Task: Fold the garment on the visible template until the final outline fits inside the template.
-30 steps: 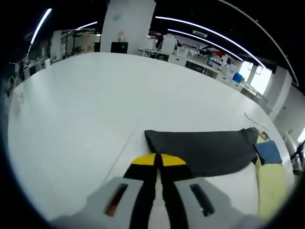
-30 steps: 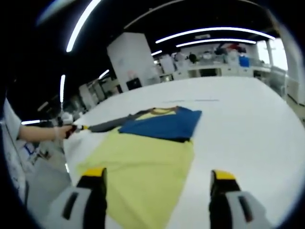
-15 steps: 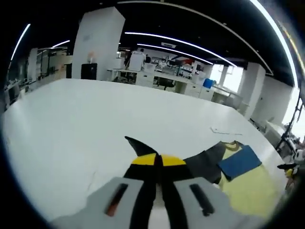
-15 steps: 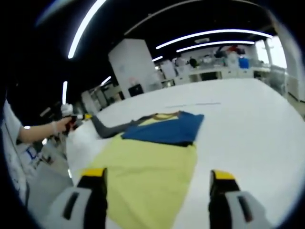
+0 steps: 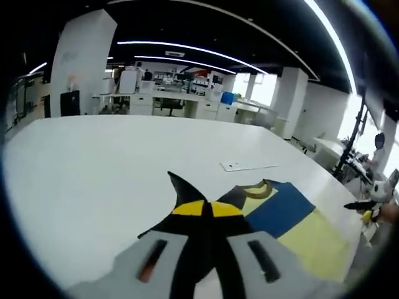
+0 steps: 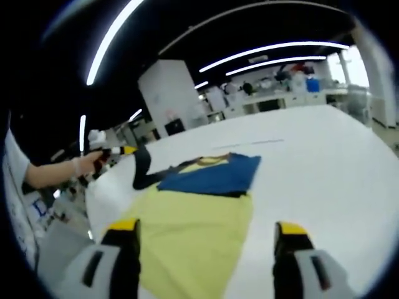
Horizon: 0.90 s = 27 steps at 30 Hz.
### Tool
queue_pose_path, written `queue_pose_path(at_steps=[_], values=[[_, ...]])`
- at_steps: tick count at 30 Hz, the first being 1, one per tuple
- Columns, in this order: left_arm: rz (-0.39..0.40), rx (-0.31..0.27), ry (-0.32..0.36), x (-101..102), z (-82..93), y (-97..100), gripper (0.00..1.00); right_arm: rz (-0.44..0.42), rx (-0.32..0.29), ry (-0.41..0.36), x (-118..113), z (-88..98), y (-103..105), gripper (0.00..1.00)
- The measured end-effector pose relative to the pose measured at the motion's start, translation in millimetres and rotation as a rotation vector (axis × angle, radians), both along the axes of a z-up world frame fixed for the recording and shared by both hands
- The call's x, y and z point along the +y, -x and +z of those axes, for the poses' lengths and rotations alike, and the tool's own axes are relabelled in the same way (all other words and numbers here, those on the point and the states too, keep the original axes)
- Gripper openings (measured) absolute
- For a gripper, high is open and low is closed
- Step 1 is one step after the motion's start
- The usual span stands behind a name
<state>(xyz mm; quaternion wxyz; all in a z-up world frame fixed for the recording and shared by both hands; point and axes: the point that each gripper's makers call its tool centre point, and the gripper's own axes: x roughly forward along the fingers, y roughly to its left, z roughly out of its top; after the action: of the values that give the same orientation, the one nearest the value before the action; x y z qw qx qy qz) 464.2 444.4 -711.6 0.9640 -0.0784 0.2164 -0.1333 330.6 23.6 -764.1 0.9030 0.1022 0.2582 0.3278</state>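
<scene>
The garment lies on a white table: pale yellow body (image 6: pixel 187 230), a blue panel (image 6: pixel 212 176) folded across it, and a dark grey sleeve (image 6: pixel 141 169). In the left gripper view my left gripper (image 5: pixel 207 209) is shut on the dark sleeve (image 5: pixel 181 190), lifted off the table, with the blue panel (image 5: pixel 280 212) and yellow body (image 5: pixel 318 240) to the right. In the right gripper view my right gripper (image 6: pixel 206 233) stands open over the yellow body, nothing between its fingers. The left gripper (image 6: pixel 121 151) appears there at the left, held by a hand, raising the sleeve.
A thin pale strip (image 5: pixel 248 166) lies on the white table (image 5: pixel 93 174) beyond the garment. The right gripper (image 5: pixel 365 208) shows at the right edge of the left gripper view. Desks, a white pillar (image 6: pixel 168 93) and office gear stand far behind.
My left gripper has carried the dark sleeve up and in toward the blue panel, so the sleeve now stands bent over instead of lying stretched out. The right gripper stays open.
</scene>
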Motion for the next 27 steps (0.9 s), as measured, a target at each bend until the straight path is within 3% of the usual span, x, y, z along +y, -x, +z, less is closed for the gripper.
queue_pose_path(at_steps=[5, 9, 27], values=[[-0.046, 0.017, 0.009, -44.1, -4.4, -7.3, 0.00, -0.012, 0.008, -0.004, -3.2, -4.3, 4.4, 0.88], [-0.085, 0.020, 0.019, -60.8, -7.2, -26.9, 0.00, -0.019, 0.016, -0.005, -4.2, -6.5, 6.6, 0.88], [-0.289, 0.039, 0.054, -208.8, -15.5, -58.3, 0.00, -0.064, 0.027, -0.026, -21.4, -9.8, 13.0, 0.87]])
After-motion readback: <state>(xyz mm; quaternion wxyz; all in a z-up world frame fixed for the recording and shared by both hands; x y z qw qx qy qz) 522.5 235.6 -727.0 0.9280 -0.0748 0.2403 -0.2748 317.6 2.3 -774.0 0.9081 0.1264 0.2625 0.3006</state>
